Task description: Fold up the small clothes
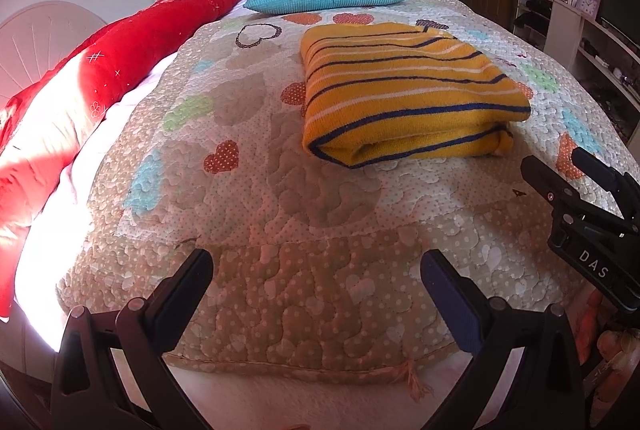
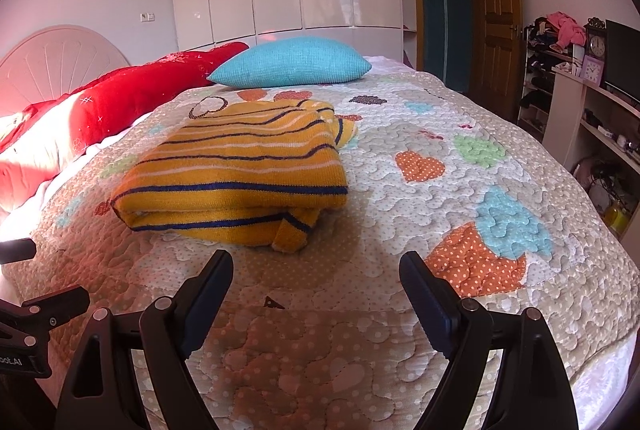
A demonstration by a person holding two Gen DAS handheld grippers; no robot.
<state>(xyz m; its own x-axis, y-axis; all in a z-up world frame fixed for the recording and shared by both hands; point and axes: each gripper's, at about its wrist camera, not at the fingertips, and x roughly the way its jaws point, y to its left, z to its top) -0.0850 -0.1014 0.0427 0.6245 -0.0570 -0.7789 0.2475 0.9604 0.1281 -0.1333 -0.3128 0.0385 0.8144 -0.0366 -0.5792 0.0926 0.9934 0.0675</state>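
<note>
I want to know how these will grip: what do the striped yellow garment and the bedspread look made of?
The striped yellow garment looks like a soft, matte knit: ribbed texture and thick rolled folds. The bedspread looks like quilted cotton, judging by its stitched, puffy patchwork hearts; the fibre is uncertain.

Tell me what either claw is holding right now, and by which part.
Nothing is held. The left claw and right claw are both open above the quilt, short of the folded yellow striped sweater.

White letters "DAS" I read on my right tongs (image 1: 560,170) body, cut-off "oot.AI" on my left tongs (image 2: 44,294) at frame edge, clock faces too small to read.
</note>
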